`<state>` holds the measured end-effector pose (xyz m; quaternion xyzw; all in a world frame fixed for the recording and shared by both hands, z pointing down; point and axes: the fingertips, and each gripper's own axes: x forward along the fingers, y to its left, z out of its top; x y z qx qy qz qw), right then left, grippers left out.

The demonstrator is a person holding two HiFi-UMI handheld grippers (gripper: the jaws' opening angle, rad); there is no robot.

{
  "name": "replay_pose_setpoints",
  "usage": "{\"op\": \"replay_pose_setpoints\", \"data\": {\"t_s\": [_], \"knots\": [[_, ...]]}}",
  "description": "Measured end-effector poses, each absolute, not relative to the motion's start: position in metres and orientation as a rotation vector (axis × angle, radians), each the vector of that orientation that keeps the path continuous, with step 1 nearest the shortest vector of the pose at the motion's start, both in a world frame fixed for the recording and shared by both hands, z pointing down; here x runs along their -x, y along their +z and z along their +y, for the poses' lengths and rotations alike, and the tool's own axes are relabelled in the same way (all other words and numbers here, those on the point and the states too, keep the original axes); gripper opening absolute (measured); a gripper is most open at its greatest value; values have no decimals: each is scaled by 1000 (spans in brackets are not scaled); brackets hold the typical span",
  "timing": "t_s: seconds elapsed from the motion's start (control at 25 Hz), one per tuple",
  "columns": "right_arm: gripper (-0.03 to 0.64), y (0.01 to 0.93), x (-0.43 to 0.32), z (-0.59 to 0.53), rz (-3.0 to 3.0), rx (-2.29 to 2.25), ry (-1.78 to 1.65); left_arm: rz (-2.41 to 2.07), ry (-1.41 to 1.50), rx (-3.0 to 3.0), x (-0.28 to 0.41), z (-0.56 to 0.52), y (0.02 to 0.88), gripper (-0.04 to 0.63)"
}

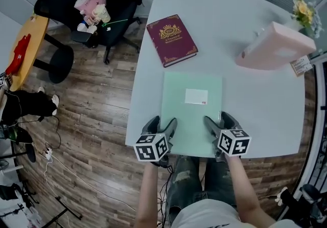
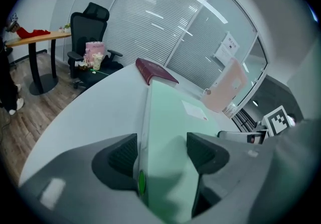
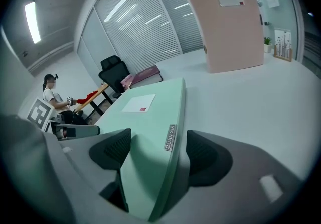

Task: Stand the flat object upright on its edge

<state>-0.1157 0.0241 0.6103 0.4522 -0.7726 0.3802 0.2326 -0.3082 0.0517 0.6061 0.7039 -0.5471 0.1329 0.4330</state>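
Pale-green folder flat on table, nothing lifted yet.
Left gripper and right gripper spread astride its near corners, seemingly without clamping; gripping, raising, balancing on edge all left.

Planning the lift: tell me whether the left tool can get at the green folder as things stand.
Probably yes: the left tool sits open astride the green folder at its near corner, nothing blocking.
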Motion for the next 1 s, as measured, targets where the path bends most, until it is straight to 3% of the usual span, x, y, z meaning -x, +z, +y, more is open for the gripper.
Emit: {"op": "replay_pose_setpoints", "data": {"t_s": [1.0], "knots": [[341,618,120,19,-2075,-1136,1162,-1186,348,-1709,300,48,616,295]]}}
